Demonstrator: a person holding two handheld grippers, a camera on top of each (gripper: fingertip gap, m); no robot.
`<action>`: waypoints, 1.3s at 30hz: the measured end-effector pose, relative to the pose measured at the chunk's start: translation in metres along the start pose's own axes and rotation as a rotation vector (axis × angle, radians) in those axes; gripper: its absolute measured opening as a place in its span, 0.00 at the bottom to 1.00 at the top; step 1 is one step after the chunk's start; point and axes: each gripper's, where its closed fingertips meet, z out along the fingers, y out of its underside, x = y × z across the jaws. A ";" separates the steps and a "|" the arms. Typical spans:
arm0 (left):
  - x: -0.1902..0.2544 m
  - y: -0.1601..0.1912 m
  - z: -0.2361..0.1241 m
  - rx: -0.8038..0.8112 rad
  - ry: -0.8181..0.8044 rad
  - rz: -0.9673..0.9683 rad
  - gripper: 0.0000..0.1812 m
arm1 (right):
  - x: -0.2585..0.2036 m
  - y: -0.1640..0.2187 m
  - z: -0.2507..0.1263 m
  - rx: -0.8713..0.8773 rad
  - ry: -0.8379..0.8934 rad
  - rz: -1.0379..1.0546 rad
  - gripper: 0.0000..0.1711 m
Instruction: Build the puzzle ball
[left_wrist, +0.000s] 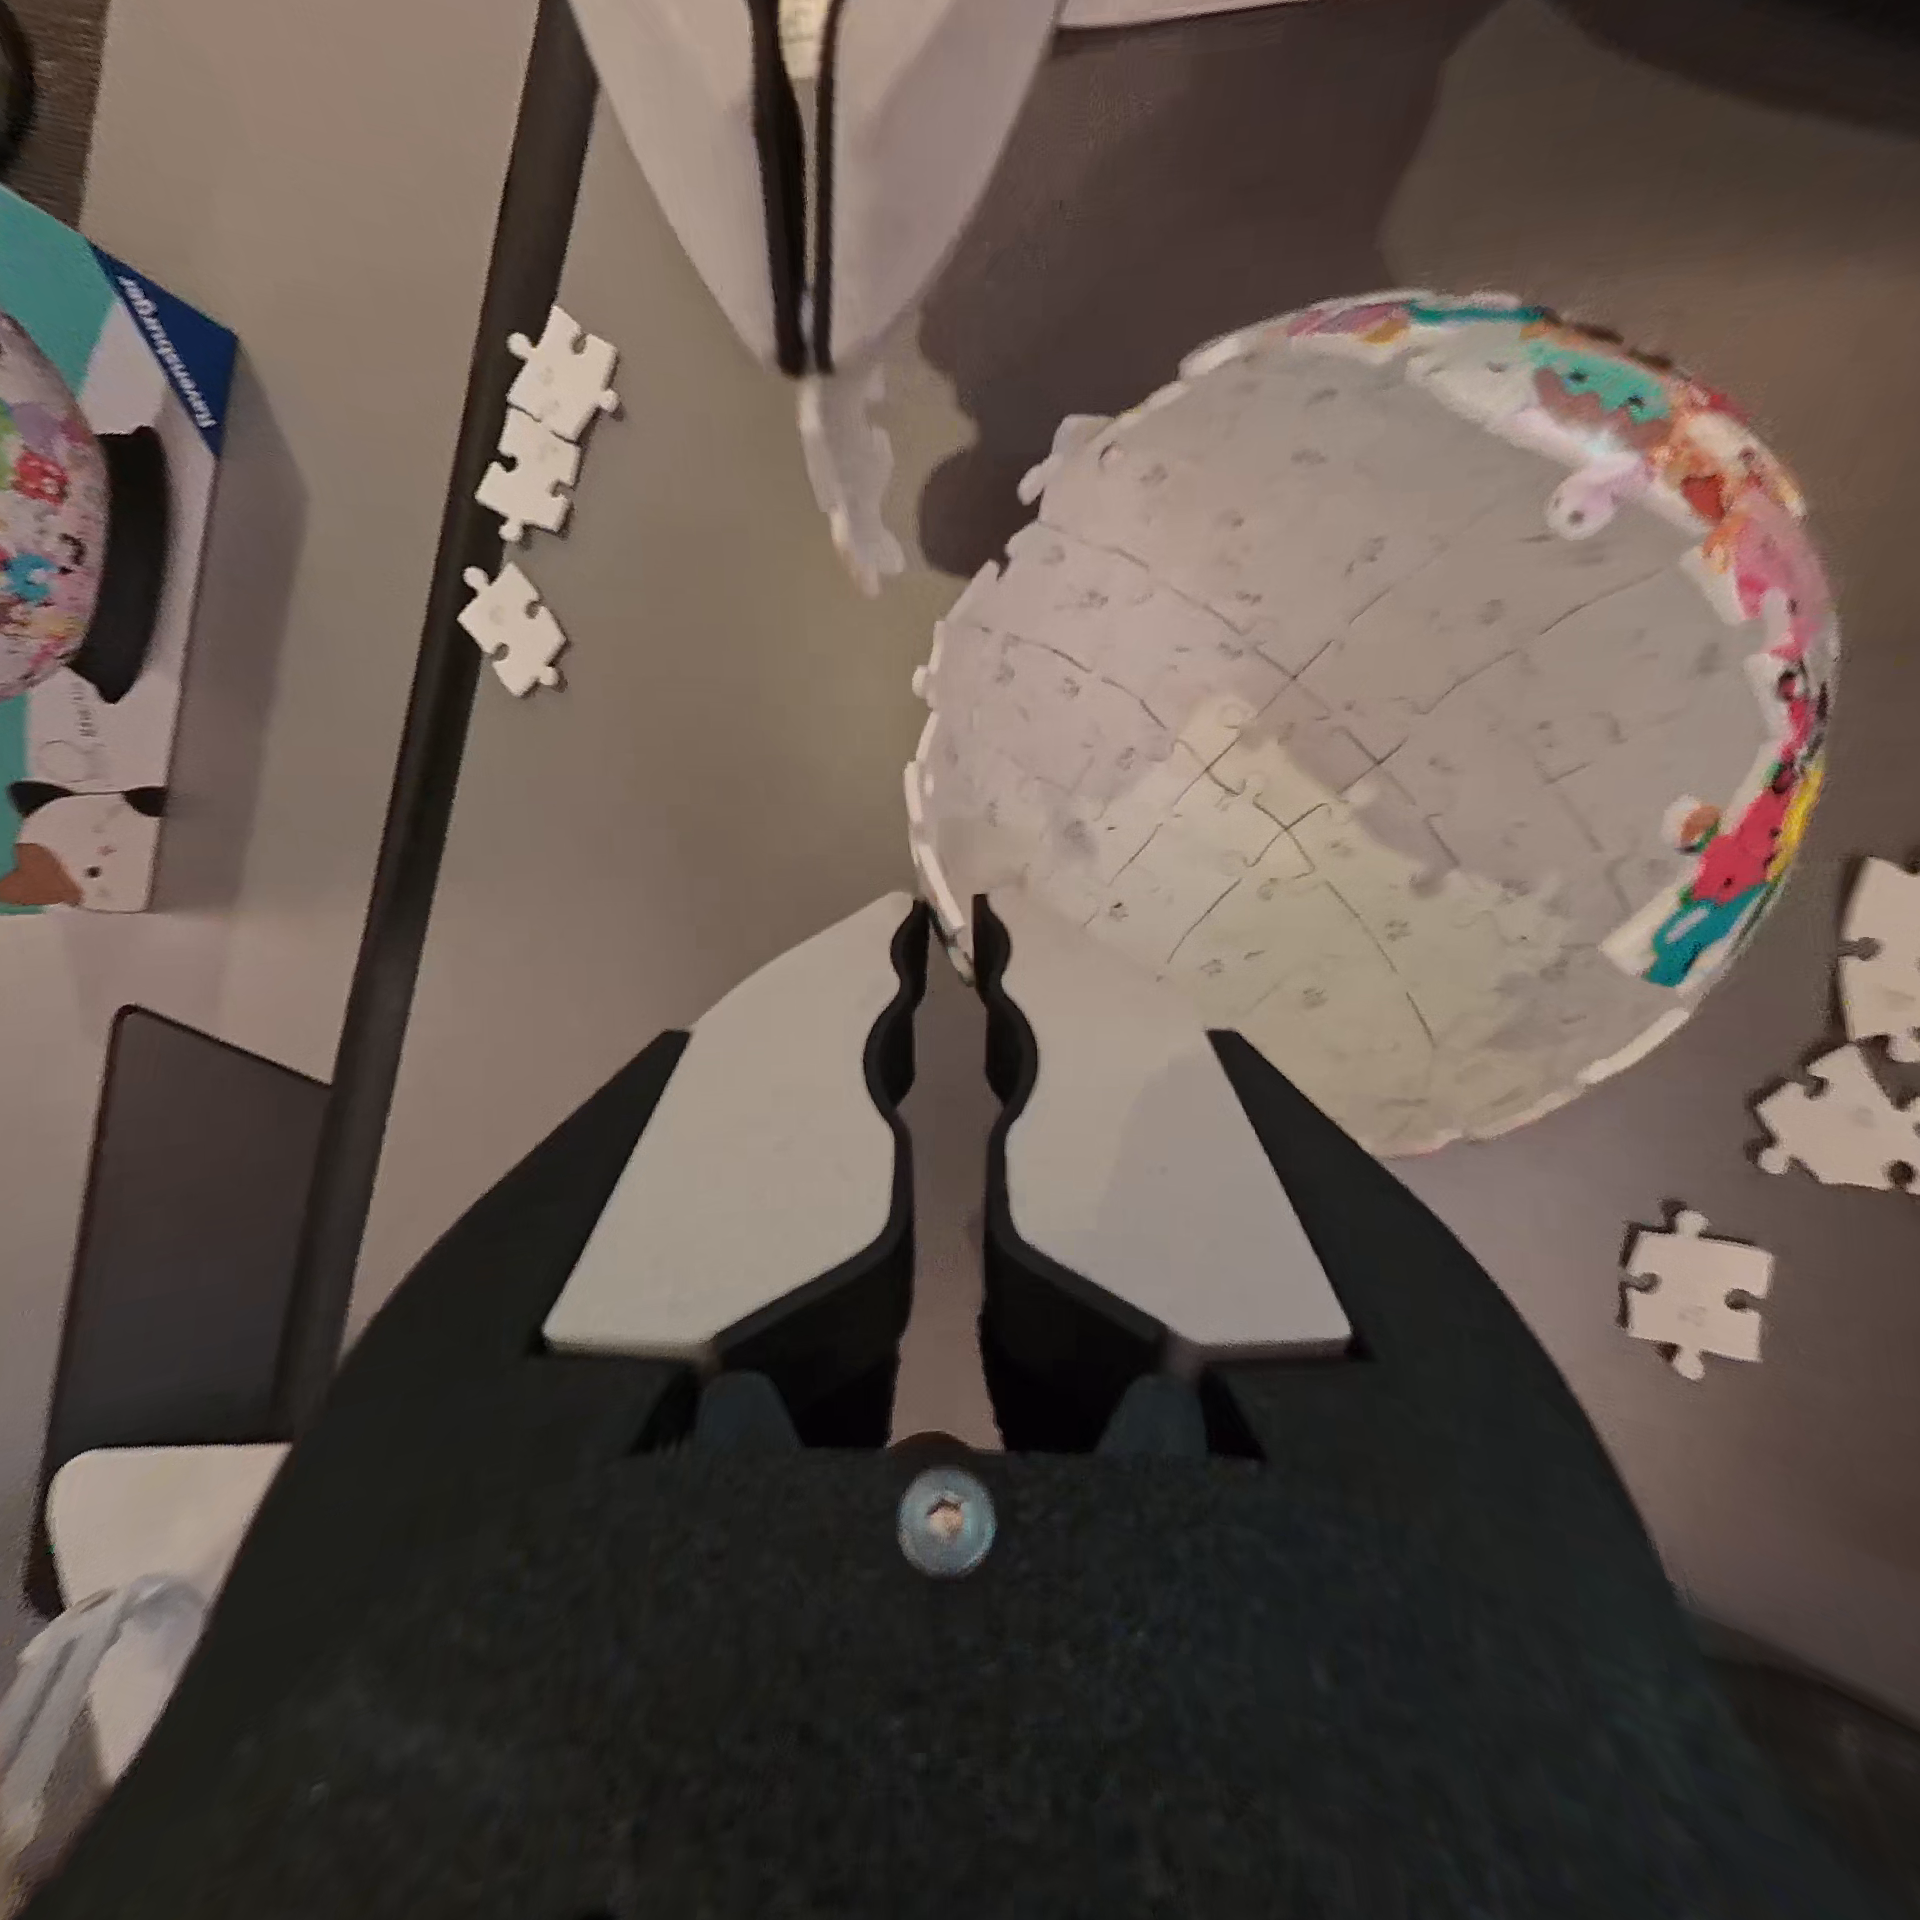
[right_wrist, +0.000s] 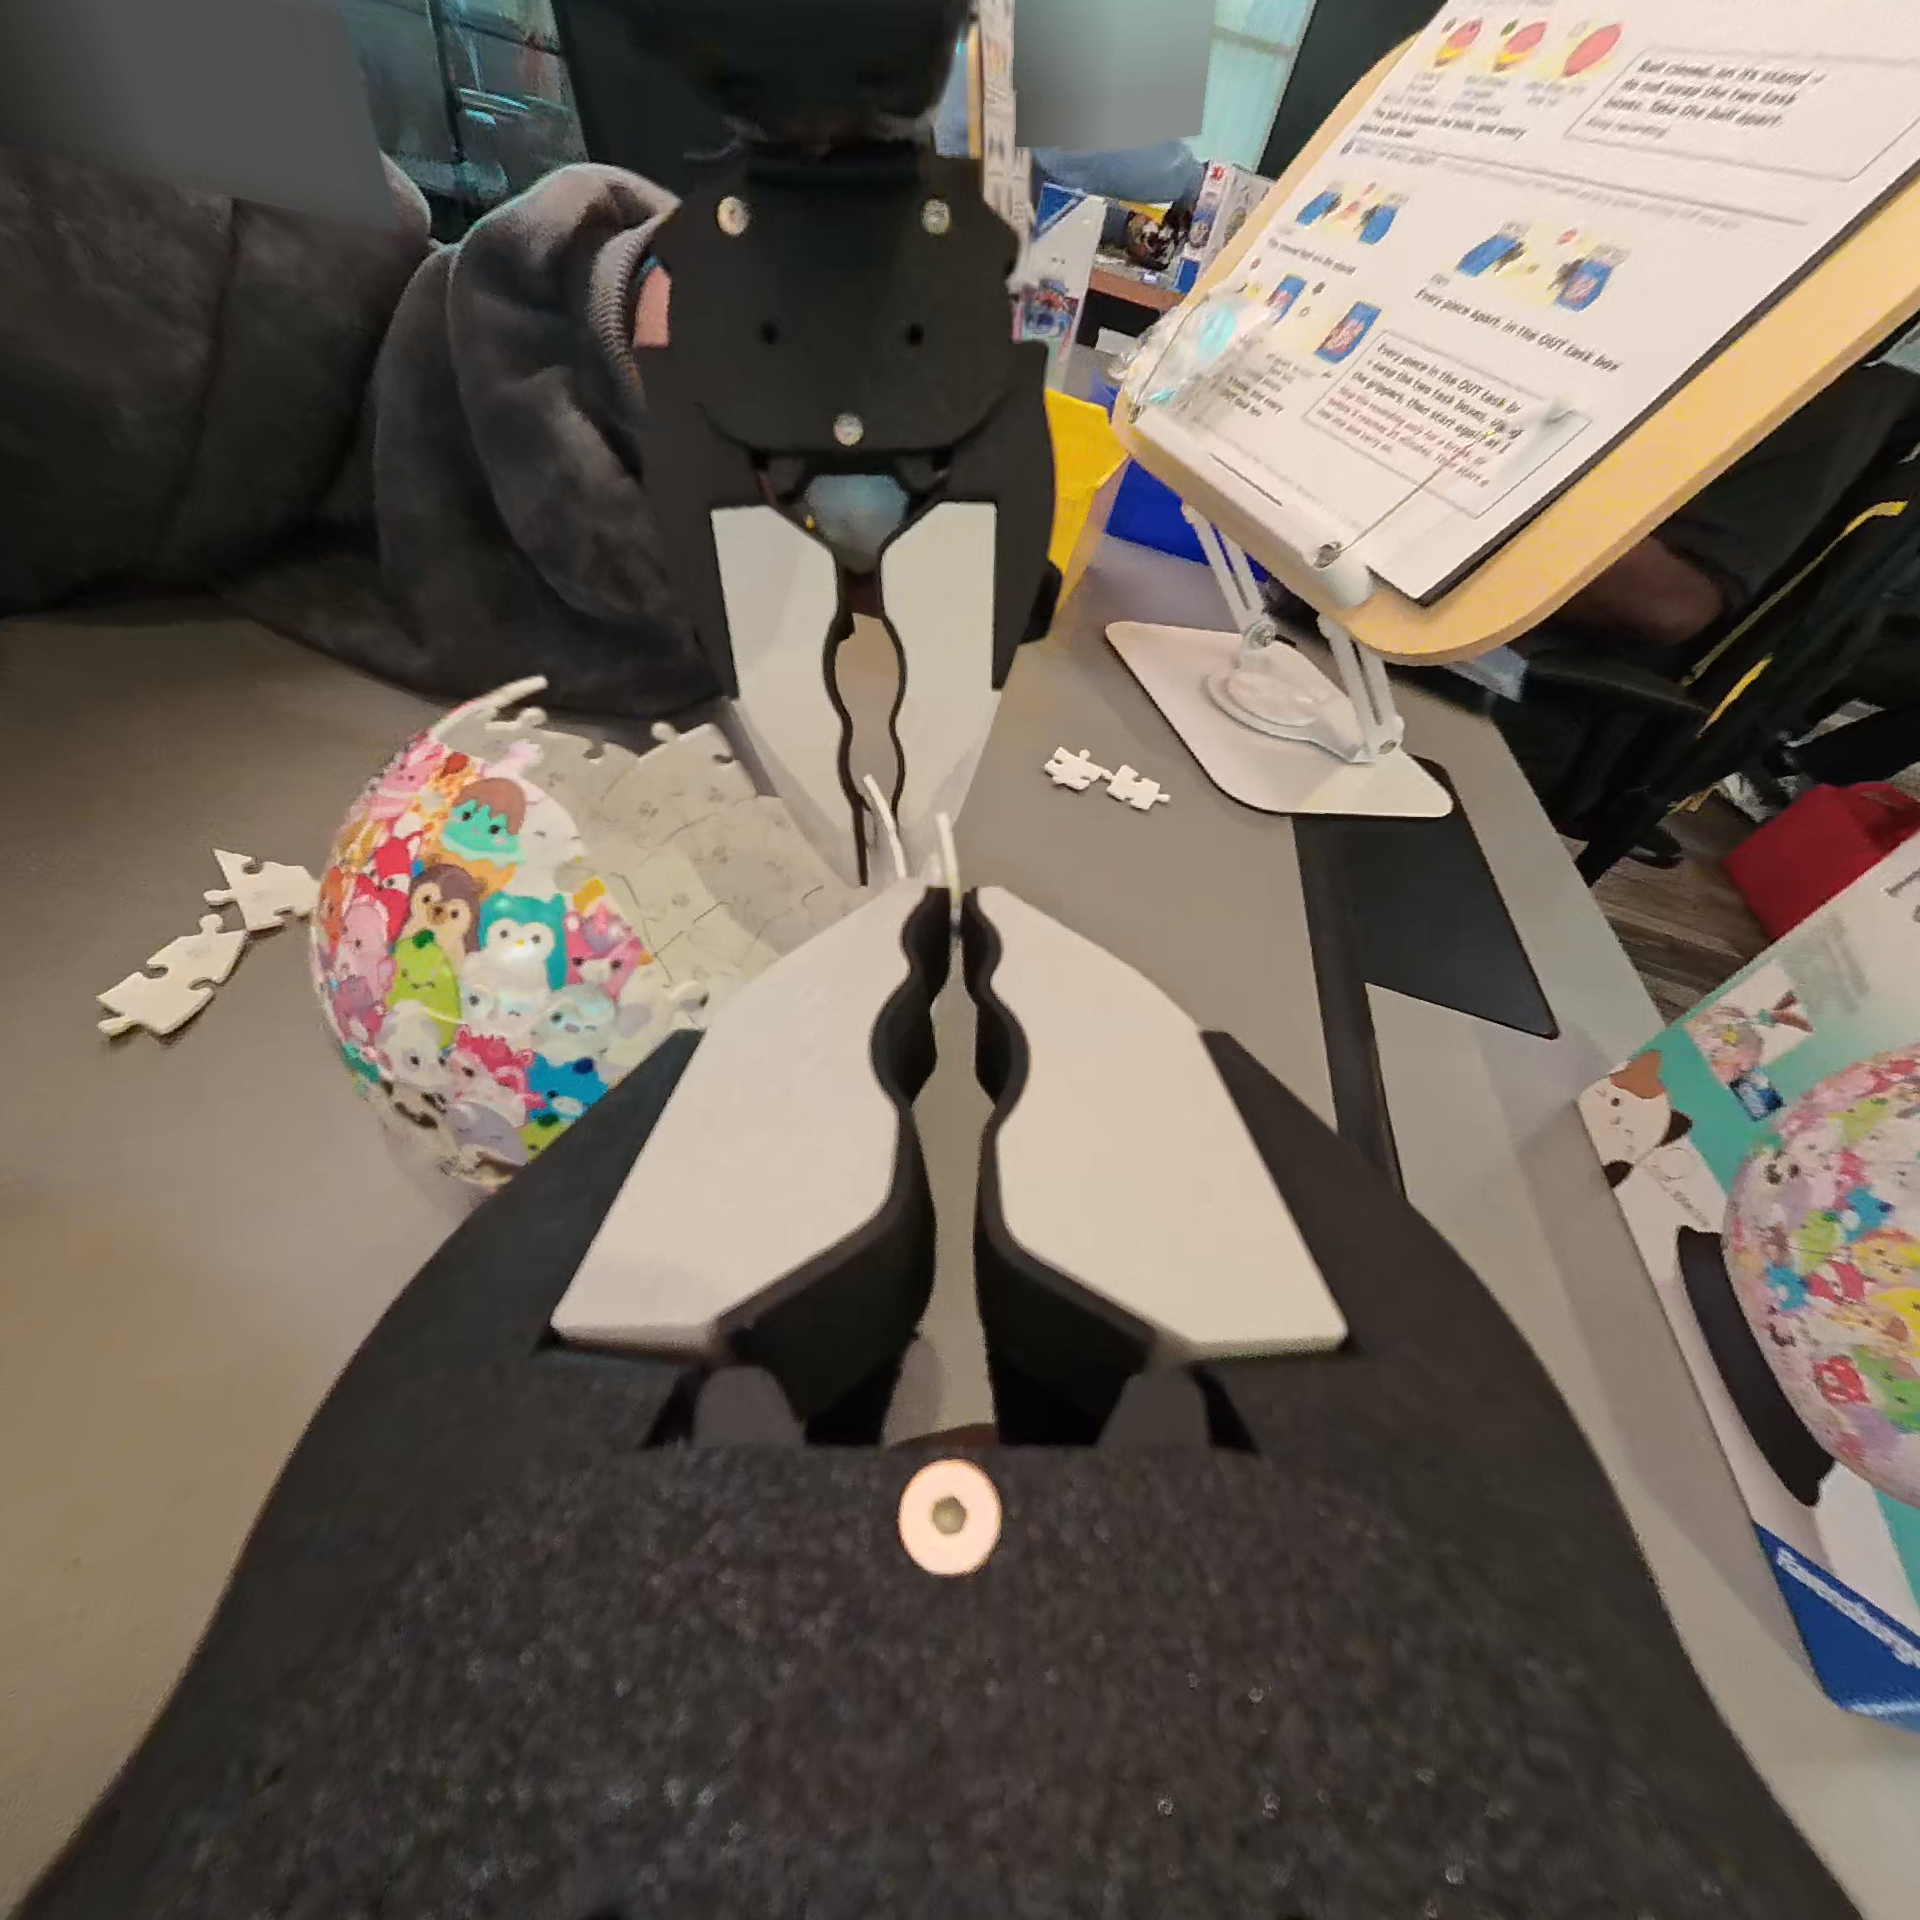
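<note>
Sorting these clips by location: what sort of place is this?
Probably a shared workroom or data-collection station: a grey desk, an instruction sheet on a stand, and more desks and boxes behind.

Print on box (right_wrist: 1808, 1351) and sheet (right_wrist: 1558, 260) (wording withheld).

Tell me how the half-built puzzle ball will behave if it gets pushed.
The half-built puzzle ball looks like a thin open shell of interlocked pieces, so probably light and apt to flex or pop apart. Its rounded outside suggests it would rock or roll; the left gripper pinching its rim likely steadies it.
</note>
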 end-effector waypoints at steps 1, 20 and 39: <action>0.000 0.000 0.000 -0.009 -0.024 0.013 0.04 | 0.000 -0.001 -0.002 0.000 0.007 -0.003 0.01; -0.008 -0.001 0.003 -0.054 -0.192 0.068 0.02 | -0.005 0.000 0.010 -0.082 -0.008 -0.057 0.01; -0.010 0.000 0.013 0.042 -0.028 -0.083 0.01 | 0.019 0.047 -0.017 -0.392 0.104 0.101 0.01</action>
